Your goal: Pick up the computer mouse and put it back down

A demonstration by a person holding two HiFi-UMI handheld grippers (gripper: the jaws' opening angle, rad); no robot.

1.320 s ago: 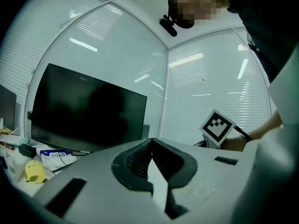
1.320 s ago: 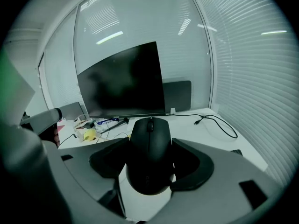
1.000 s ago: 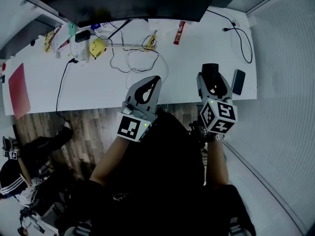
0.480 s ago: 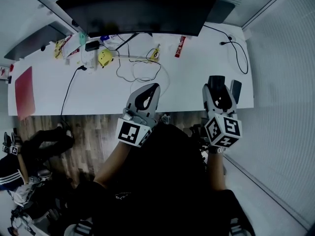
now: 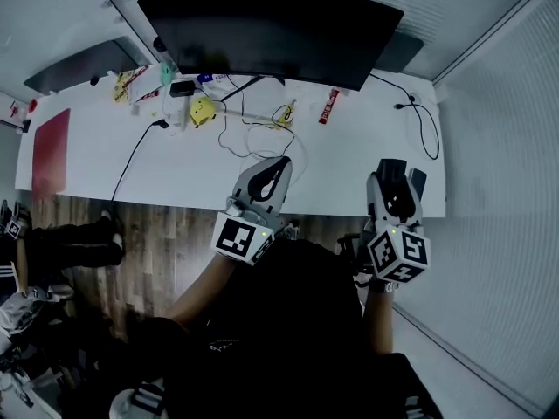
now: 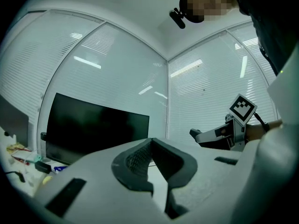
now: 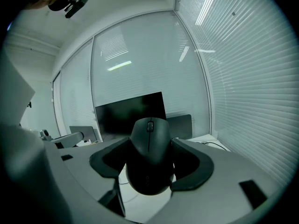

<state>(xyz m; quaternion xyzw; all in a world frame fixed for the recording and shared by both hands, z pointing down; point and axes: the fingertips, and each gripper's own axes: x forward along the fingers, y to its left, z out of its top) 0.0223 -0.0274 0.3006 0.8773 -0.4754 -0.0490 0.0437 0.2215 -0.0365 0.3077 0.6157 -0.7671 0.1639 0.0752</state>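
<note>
Lift looks complete: the right gripper [image 7: 152,147] pinches the black computer mouse [image 7: 148,134] by its sides, raised over the white desk [image 5: 157,160] near its right front corner. The left gripper [image 6: 150,143], jaws pressed together and empty, hovers at the desk's front edge. Next: lower the mouse flat, then release.

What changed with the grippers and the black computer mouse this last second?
Nothing grabbed or released. The head view drew back, showing more of the black monitor. The right gripper stays shut on the black computer mouse; the left gripper stays shut, empty.
</note>
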